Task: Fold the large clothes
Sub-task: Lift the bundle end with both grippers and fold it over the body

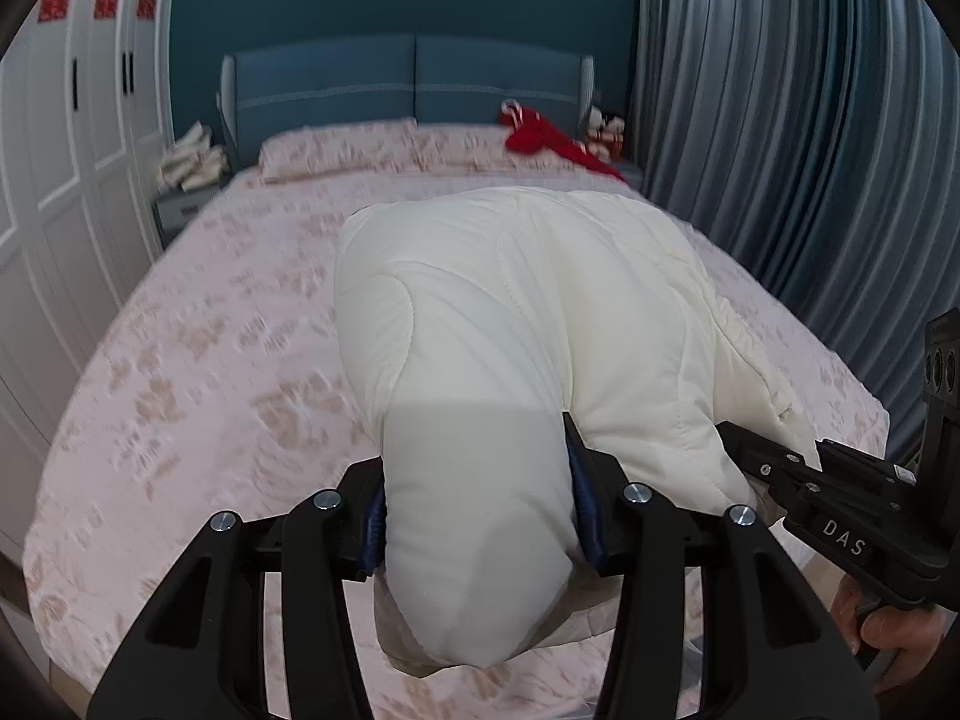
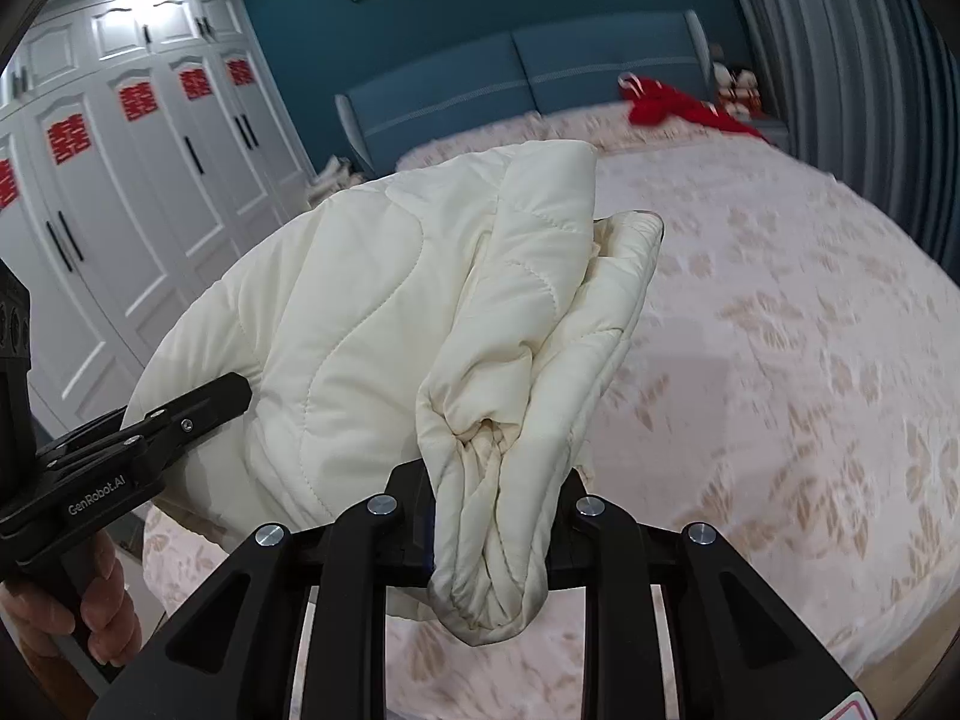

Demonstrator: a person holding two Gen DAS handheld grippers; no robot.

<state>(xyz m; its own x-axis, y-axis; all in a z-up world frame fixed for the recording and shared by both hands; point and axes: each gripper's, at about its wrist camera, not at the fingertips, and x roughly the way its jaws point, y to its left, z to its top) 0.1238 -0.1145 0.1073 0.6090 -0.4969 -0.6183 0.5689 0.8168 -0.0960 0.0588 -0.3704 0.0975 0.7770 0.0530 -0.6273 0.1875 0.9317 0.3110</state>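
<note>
The left gripper points downward over the near edge of the bed, its jaws standing partly apart and pressed from both sides on a thick, rounded fold of the cream quilted jacket; the blue pads dent the padding. The right gripper sits just beside it, tilted down likewise, with its jaws drawn closer together and pinching a bunched, creased cuff or hem of the same jacket, which spills out below the fingers. A hand wraps the left gripper's handle at the lower left of the right wrist view, and fingers hold the right gripper's handle at the lower right of the left wrist view.

The jacket hangs between the two grippers, raised at its near end, while its far part reaches toward the middle of the floral bedspread. Whether that part rests on the bed cannot be told. A red garment lies near the headboard, toward the curtain-side corner.
</note>
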